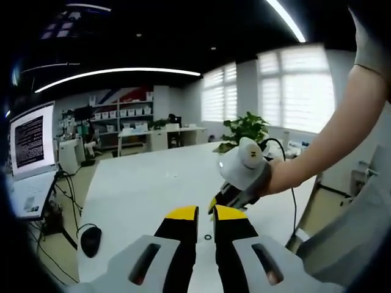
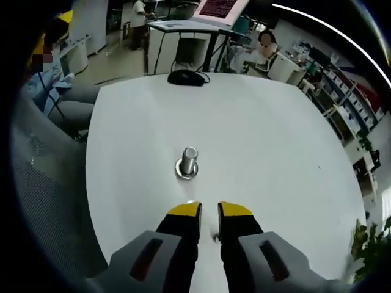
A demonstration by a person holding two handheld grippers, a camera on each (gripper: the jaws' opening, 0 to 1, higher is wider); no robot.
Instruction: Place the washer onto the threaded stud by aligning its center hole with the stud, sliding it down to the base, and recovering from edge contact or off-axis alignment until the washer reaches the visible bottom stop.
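Looking down, I see the stud (image 2: pixel 187 162) standing bare on the white surface (image 2: pixel 275 152). My washer (image 1: pixel 208 237) lies flat between my left tongs (image 1: pixel 206 213), nearly shut, empty. Right tongs (image 2: pixel 209 210) too. Nothing done yet.

The surface (image 2: pixel 275 152) is plain white. On it stands a shiny silver threaded stud (image 2: pixel 189 160) with a grey metal base. Both the right hand-held gripper (image 2: pixel 209 213) and the left hand-held gripper (image 1: pixel 206 215) have black jaws with yellow tips and light grey bodies. A black mouse (image 1: pixel 91 240) lies on the white surface.
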